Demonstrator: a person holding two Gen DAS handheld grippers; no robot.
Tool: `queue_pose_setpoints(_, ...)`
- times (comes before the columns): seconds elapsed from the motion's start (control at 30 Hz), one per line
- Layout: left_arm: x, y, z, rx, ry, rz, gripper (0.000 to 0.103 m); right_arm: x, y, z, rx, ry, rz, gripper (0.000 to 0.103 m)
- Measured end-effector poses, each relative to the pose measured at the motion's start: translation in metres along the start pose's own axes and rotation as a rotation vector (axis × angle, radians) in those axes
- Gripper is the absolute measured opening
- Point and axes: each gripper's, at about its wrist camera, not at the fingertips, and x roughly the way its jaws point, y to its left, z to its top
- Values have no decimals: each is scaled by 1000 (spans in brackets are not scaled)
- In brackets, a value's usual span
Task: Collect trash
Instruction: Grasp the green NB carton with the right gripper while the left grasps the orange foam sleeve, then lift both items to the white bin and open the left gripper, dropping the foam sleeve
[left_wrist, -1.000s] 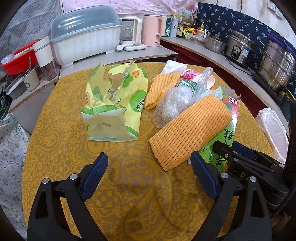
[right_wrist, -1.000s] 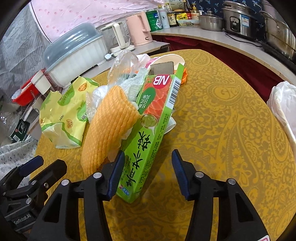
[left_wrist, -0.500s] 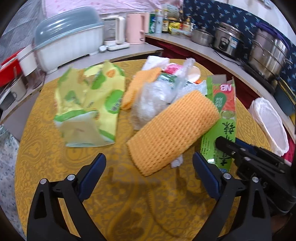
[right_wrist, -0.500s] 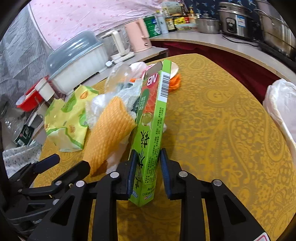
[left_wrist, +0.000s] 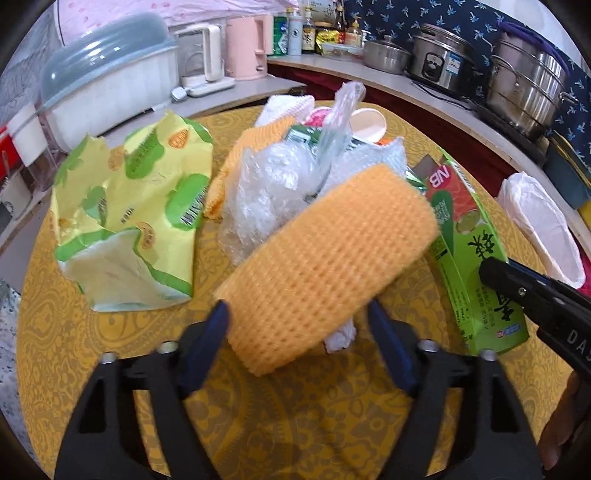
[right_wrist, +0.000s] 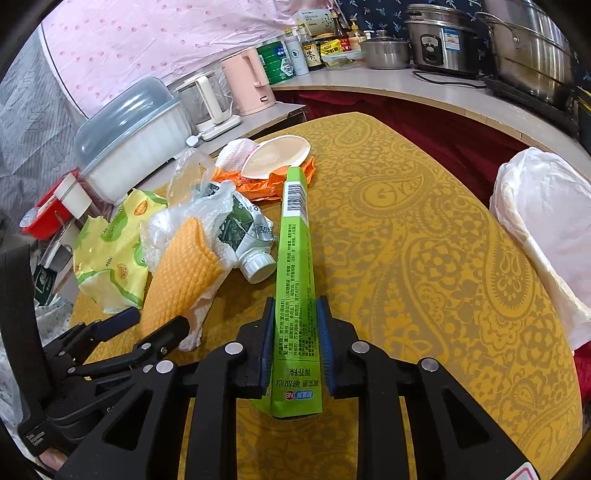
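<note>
Barely begun: right tongs (right_wrist: 295, 341) clamp long green cardboard box (right_wrist: 295, 295); left tongs (left_wrist: 297, 343), closing, straddle orange foam-mesh sleeve (left_wrist: 325, 266) ungripped; wrappers litter desk (right_wrist: 424, 258).

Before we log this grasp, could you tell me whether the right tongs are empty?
No, the right tongs are clamped on the sides of the green carton, pads pressed against both faces.

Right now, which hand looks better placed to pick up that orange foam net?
Left. The left gripper, jaws just closing, already straddles the orange foam net. The right gripper is clamped on the green box, so it isn't free.
</note>
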Motion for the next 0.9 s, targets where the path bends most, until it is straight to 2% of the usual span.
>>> queue_pose_setpoints(0.1, -3, 0, -2, 0, -1, -5, 49, -1, 1, -1, -2, -1, 3, 21)
queue_pose_setpoints(0.13, -5, -1, -3, 0, 0, -11, 40, -2, 1, -1, -3, -1, 4, 21)
queue_pose_setpoints(0.17, -7, -1, -3, 0, 0, -18, 35, -4, 1, -2, -4, -3, 6, 21)
queue_pose_setpoints(0.3, -22, -4, -5, -7, -17, -37, 22, -12, 0, -4, -1, -12, 8, 21)
queue_pose_setpoints(0.5, -47, -12, -5, -25, -44, -75, 17, -30, -7, -5, 12, -44, 9, 21)
queue_pose_setpoints(0.53, -49, -13, -6, -24, -47, -76, 14, -35, -9, -5, 15, -53, 9, 21)
queue_pose_setpoints(0.9, -93, -49, -1, 11, -113, -133, 13, -87, -28, 0, 37, -152, 12, 21)
